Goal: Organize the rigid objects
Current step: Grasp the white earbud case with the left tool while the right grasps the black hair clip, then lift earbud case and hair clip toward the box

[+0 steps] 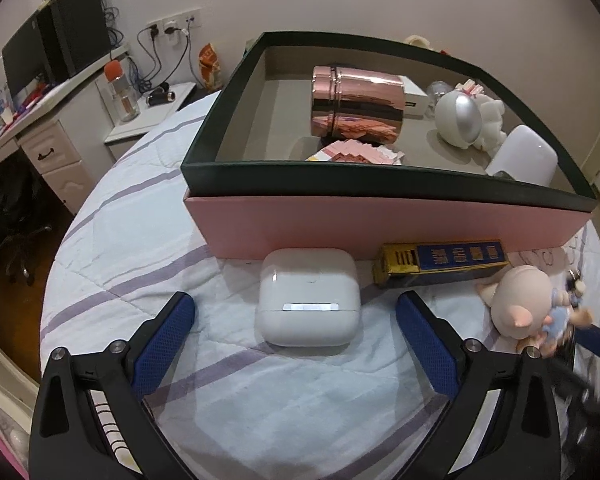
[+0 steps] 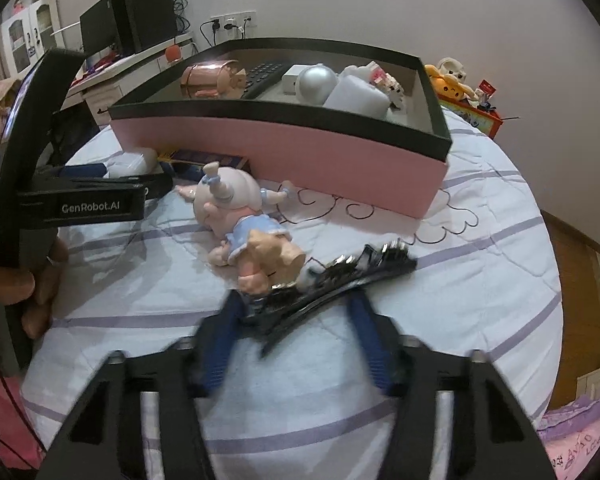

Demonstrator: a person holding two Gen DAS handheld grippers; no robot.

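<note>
White earbud case between spread left tool fingers

Background: striped quilt covering the bed; white desk bearing black monitors; wall sockets with plugged cables; orange-capped bottle.

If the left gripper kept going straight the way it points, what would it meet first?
The white earbud case. It lies on the bedspread dead ahead of the open left gripper, centred between the fingers. Behind it stands the pink box. How near the case is cannot be told from the fisheye view.
</note>
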